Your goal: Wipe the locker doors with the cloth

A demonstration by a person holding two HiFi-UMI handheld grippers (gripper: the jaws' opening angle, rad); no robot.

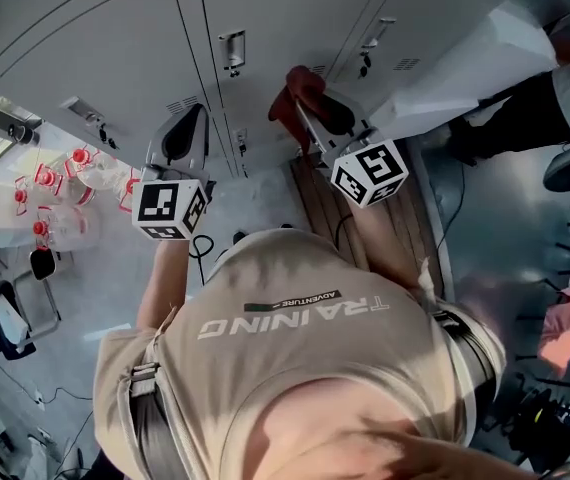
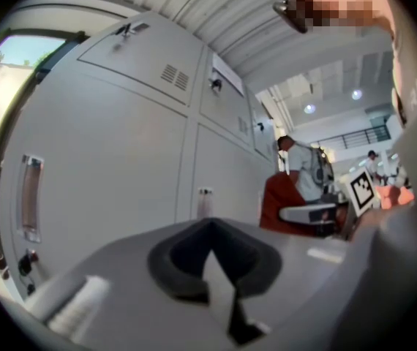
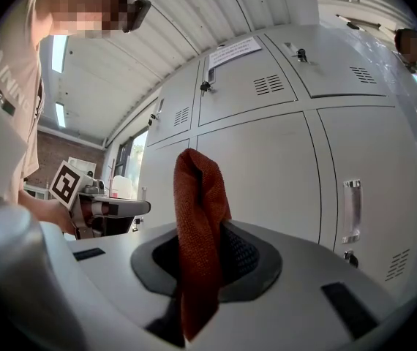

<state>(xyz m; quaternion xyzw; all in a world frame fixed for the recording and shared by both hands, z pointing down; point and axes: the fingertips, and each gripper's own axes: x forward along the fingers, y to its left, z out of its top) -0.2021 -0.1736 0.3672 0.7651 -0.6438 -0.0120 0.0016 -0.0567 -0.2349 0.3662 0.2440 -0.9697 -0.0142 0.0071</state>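
The grey locker doors [image 1: 115, 58] fill the far side of the head view. My right gripper [image 1: 315, 113] is shut on a rust-red cloth [image 1: 300, 93], held close in front of a lower door near its seam. In the right gripper view the cloth [image 3: 197, 210] stands up out of the gripper [image 3: 205, 232], in front of a door [image 3: 267, 167]. I cannot tell whether cloth and door touch. My left gripper [image 1: 195, 118] hangs to the left, apart from the doors, with nothing in it. In its own view the gripper [image 2: 210, 229] looks shut, facing a door [image 2: 106, 167].
Door handles [image 1: 231, 50] [image 3: 351, 210] [image 2: 31, 196] and small locks stick out of the doors. At the left is a table with red-capped bottles [image 1: 60, 193], and a chair [image 1: 0, 318] below it. Another person's legs [image 1: 525, 78] are at the right. A cable [image 1: 200, 246] lies on the floor.
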